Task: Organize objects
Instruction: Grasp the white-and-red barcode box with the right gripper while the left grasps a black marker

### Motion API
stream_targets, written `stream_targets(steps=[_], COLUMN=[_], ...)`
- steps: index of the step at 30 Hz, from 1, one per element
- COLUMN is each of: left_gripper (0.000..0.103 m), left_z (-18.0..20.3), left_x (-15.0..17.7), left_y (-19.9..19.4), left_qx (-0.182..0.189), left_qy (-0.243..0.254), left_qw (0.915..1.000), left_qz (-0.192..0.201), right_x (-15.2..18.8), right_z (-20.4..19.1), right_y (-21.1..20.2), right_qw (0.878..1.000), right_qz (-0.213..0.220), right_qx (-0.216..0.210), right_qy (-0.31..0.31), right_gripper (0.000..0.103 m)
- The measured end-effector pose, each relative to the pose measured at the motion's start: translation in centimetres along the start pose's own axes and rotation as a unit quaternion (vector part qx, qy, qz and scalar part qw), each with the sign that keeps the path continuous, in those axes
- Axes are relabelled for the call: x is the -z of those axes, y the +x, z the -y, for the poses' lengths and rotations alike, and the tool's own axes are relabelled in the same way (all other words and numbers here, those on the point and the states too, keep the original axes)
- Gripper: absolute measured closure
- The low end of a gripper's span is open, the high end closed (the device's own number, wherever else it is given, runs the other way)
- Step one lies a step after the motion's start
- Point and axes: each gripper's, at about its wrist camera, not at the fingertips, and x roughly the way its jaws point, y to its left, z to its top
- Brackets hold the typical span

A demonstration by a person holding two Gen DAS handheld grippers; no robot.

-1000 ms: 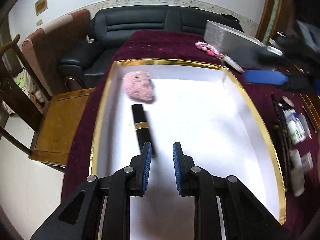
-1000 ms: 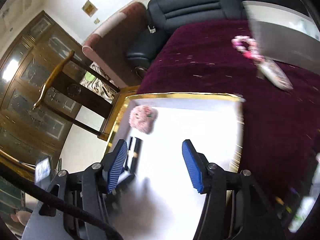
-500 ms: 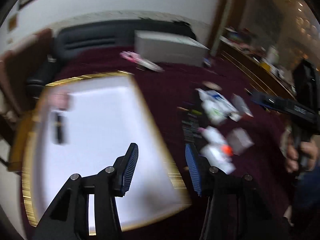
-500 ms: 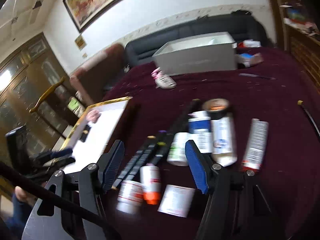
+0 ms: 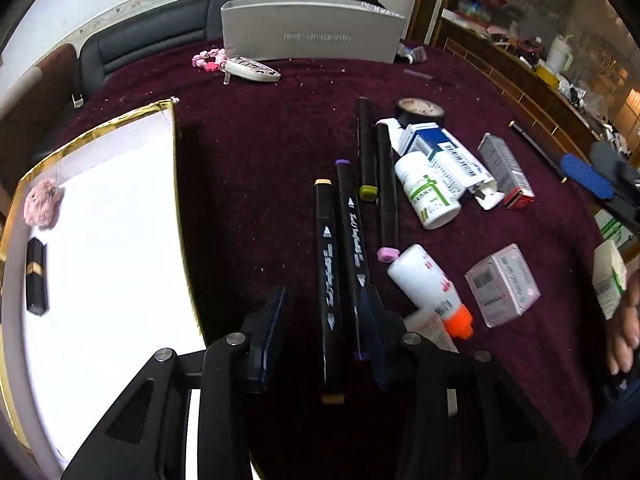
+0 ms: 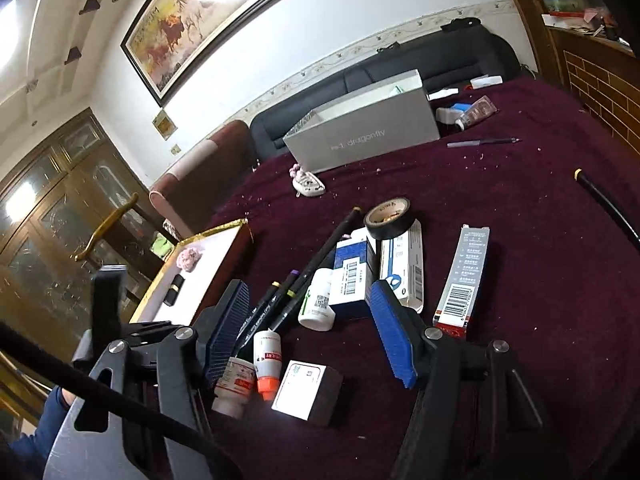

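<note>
Presently my left tool (image 5: 323, 320) hangs low over the tabletop (image 5: 260, 128) with its jaws apart, and two black markers lie in the gap: the yellow-capped marker (image 5: 329, 264) near the middle and the purple-capped marker (image 5: 354, 236) close against the right-hand finger. Neither appears gripped yet. My right tool (image 6: 312, 332) is also spread wide and carries nothing; it hovers above the white bottle (image 6: 319, 300), the orange-capped bottle (image 6: 267, 360) and the small box (image 6: 308, 392).

The gold-edged tray (image 5: 176, 184) sits to the left of the left tool, with a lipstick (image 5: 36, 276) and a pink puff (image 5: 42, 202) already inside. I judge the step in hand to be picking up a marker for transfer to that tray.

Recommendations: shift the left tool slightly left so that only the yellow-capped marker sits between the fingers, otherwise the purple one may be pinched or dragged along. Grip the barrel near its middle, not the cap, so it lifts level. Lower until the pads flank the barrel fully before closing. The third and fourth markers (image 5: 384, 184) lie further ahead and to the right, touching the bottles, and should stay undisturbed. I would keep the right tool clear of the left one's path towards the tray.
</note>
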Motion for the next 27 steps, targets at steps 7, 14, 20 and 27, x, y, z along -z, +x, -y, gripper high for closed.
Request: stream_targets(steps=[7,14,20,27], left_gripper=[0.087,0.088,0.088,0.087], left_z=[-0.1,1.2,2.8,2.7], left_x=[-1.7,-0.9,-0.9,-0.8], left_y=[2.3,2.2,2.6,2.8], left_qx=[-0.036,-0.082,-0.116,-0.132], left_qy=[0.004,-0.011,-0.023,-0.016], left_qw=[0.9991,0.9964,0.9928,0.9905], left_qz=[-0.023,-0.018,0.02,0.035], right_x=[0.0,-0.7,-0.9,-1.4], right_z=[0.7,3.4,7.7,6.4], right_y=[-0.3,-1.2,-0.3,2.5], right_qw=[1.0,0.996,0.98,0.971], right_qz=[0.01,0.039,0.008,-0.055], right_qx=[0.006,0.064,0.173,0.221], right_qy=[0.008,0.048,0.099,0.079], right_gripper=[0.04,0.04,0.04,0.04])
